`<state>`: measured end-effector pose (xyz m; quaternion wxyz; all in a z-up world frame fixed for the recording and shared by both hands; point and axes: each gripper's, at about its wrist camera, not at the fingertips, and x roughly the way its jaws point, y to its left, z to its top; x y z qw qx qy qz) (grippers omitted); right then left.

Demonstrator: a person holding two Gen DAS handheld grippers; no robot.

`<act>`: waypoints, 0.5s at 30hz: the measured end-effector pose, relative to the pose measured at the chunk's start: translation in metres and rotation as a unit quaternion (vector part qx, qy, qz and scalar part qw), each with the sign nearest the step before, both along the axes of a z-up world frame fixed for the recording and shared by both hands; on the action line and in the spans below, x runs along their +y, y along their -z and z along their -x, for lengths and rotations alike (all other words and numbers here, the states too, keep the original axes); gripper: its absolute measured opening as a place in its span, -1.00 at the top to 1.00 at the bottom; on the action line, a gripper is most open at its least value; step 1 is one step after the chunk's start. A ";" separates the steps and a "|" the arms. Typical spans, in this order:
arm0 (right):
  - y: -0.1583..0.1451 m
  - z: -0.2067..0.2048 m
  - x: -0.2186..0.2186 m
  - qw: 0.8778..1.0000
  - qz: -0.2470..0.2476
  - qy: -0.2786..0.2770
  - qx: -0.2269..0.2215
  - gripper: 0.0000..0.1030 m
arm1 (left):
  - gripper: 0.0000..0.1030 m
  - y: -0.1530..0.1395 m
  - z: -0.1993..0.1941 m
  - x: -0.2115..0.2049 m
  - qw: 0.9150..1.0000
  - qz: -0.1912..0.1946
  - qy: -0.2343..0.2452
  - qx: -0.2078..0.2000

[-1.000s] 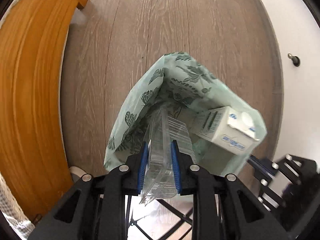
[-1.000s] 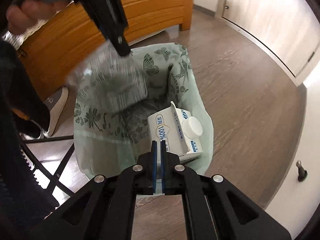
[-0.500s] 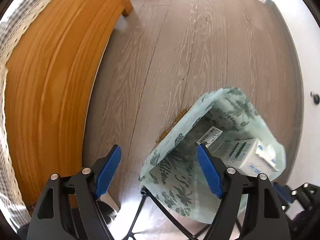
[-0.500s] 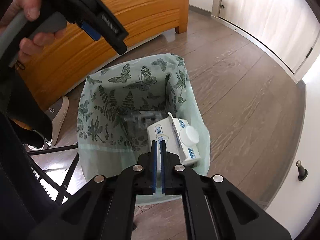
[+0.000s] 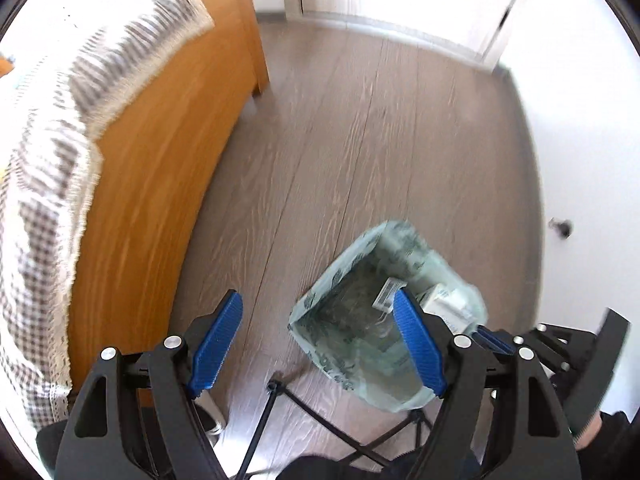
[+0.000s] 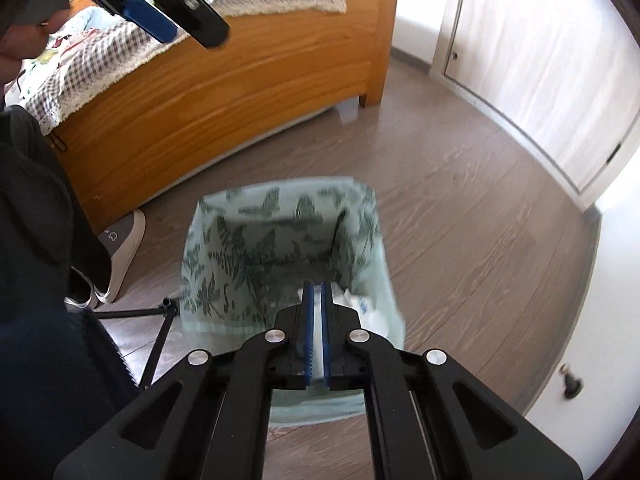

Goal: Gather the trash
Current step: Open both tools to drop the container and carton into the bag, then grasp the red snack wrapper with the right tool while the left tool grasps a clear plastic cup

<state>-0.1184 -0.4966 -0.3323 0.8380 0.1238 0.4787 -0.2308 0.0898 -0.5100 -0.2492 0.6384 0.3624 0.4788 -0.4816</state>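
A pale green trash bag with a fern and butterfly print stands open on the wood floor; it also shows in the left wrist view. Inside lie a white milk carton and a clear plastic container. My left gripper is open and empty, raised above and left of the bag; it appears at the top left of the right wrist view. My right gripper is shut on the bag's near rim, with the carton just beyond its fingers.
A wooden bed frame with a checked blanket stands to the left. White cupboard doors line the far wall. A door stop sits by the right wall. A shoe and a black stand's legs lie near the bag.
My left gripper opened and let the clear plastic container drop into the bag, then rose up and away toward the bed. My right gripper stayed shut on the bag's rim.
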 end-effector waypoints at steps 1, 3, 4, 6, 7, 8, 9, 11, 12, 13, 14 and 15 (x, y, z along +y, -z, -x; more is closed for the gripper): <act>-0.010 -0.004 0.000 1.000 0.006 -0.006 -0.004 0.95 | -0.46 -0.015 -0.005 0.009 1.000 0.022 -0.006 0.001; -0.032 -0.015 0.001 0.999 0.029 -0.021 -0.005 0.95 | -0.46 -0.043 -0.014 0.028 0.998 0.065 -0.017 0.003; -0.043 -0.022 0.002 0.999 0.041 -0.029 -0.006 0.94 | -0.47 -0.060 -0.020 0.039 0.996 0.088 -0.023 0.001; -0.068 -0.038 0.007 0.997 0.065 -0.046 -0.010 0.64 | -0.59 -0.086 -0.034 0.062 0.990 0.133 -0.038 -0.003; -0.081 -0.047 0.010 0.996 0.076 -0.055 -0.017 0.17 | -0.65 -0.099 -0.042 0.078 0.987 0.156 -0.049 -0.008; -0.096 -0.056 0.015 0.994 0.087 -0.064 -0.031 -0.12 | -0.70 -0.110 -0.050 0.093 0.982 0.179 -0.062 -0.011; -0.111 -0.065 0.020 0.991 0.095 -0.074 -0.050 -0.14 | -0.72 -0.121 -0.061 0.109 0.977 0.199 -0.074 -0.013; -0.138 -0.090 0.031 0.987 0.104 -0.103 -0.069 -0.14 | -0.75 -0.137 -0.082 0.136 0.970 0.222 -0.100 -0.023; -0.150 -0.103 0.037 0.984 0.111 -0.117 -0.079 -0.14 | -0.76 -0.145 -0.095 0.150 0.965 0.232 -0.116 -0.029; -0.162 -0.117 0.043 0.980 0.118 -0.129 -0.091 -0.16 | -0.77 -0.149 -0.107 0.165 0.960 0.245 -0.133 -0.038; -0.174 -0.133 0.050 0.977 0.118 -0.142 -0.104 -0.19 | -0.79 -0.153 -0.120 0.180 0.954 0.254 -0.153 -0.048; -0.182 -0.148 0.057 0.975 0.113 -0.153 -0.115 -0.19 | -0.80 -0.155 -0.134 0.196 0.947 0.262 -0.176 -0.059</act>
